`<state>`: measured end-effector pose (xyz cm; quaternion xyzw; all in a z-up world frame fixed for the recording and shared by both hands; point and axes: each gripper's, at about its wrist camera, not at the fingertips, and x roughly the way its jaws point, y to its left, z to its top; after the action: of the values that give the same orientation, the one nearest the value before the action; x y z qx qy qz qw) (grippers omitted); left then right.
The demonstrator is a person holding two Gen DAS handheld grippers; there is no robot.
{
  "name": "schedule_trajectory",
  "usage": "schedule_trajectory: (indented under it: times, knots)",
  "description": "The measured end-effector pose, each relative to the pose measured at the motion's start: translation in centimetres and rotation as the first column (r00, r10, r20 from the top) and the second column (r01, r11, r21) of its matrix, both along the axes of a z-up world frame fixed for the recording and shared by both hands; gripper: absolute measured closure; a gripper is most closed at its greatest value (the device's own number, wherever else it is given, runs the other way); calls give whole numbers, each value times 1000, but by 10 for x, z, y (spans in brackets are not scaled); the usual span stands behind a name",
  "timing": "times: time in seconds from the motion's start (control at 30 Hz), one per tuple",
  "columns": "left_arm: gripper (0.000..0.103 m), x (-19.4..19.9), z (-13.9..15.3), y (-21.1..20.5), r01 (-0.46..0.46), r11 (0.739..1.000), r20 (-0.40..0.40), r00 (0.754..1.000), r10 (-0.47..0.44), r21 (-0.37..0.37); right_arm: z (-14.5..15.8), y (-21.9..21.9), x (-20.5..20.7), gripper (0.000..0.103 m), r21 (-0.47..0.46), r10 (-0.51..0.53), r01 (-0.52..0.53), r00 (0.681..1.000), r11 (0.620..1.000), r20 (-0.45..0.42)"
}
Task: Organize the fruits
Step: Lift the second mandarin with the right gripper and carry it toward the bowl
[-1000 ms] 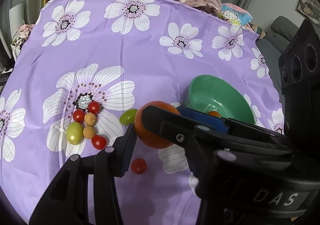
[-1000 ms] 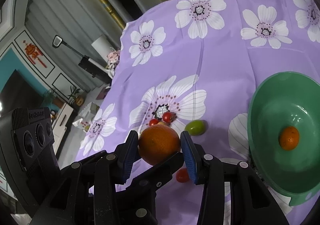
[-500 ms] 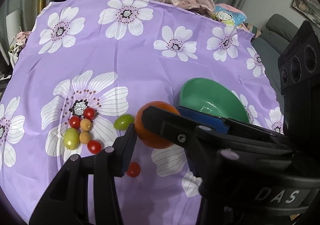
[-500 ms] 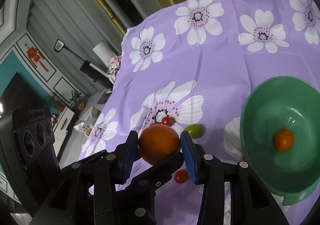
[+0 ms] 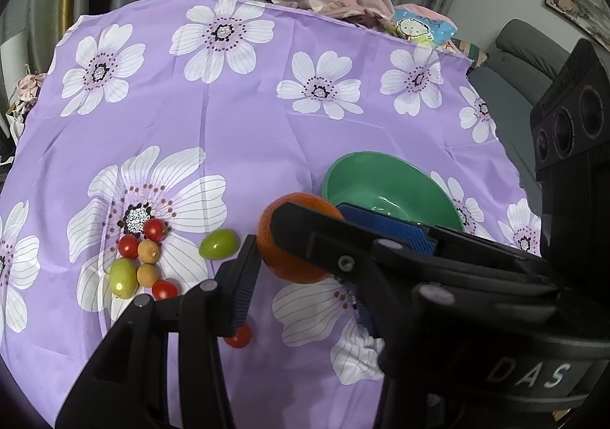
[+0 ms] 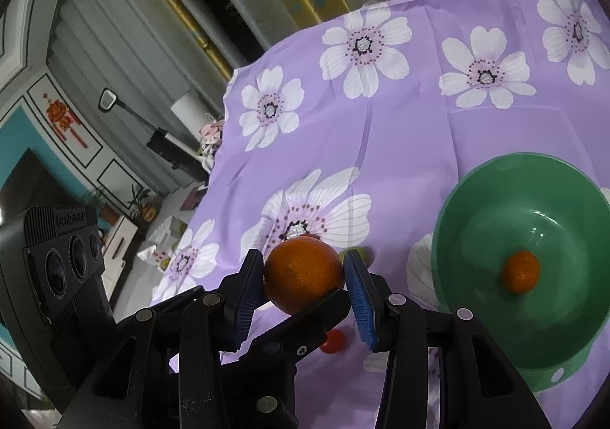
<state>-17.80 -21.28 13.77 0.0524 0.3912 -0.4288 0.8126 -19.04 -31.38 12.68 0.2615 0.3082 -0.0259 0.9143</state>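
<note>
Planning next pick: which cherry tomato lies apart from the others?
The lone cherry tomato lowest in the left wrist view; the other three sit in the fruit cluster.

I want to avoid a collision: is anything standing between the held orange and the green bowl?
Nothing visible does. The orange sits between the fingers, with only bare tablecloth toward the green bowl.

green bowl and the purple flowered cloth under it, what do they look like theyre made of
The round green bowl looks like moulded plastic, possibly melamine: one uniform colour, a smooth glossy inside with soft light glints and a thick rounded rim. The purple cloth with white flowers looks like thin woven fabric, perhaps polyester: a printed pattern, a faint sheen and fold creases across it.
</note>
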Motion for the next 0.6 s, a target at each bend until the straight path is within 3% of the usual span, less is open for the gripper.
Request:
schedule_trajectory:
  times: [0.6]
  knots:
    - [58,-4,3,-14,39,999,4,999,-39,-1,5,-11,-9,56,-9,-44,44,999,999,-1]
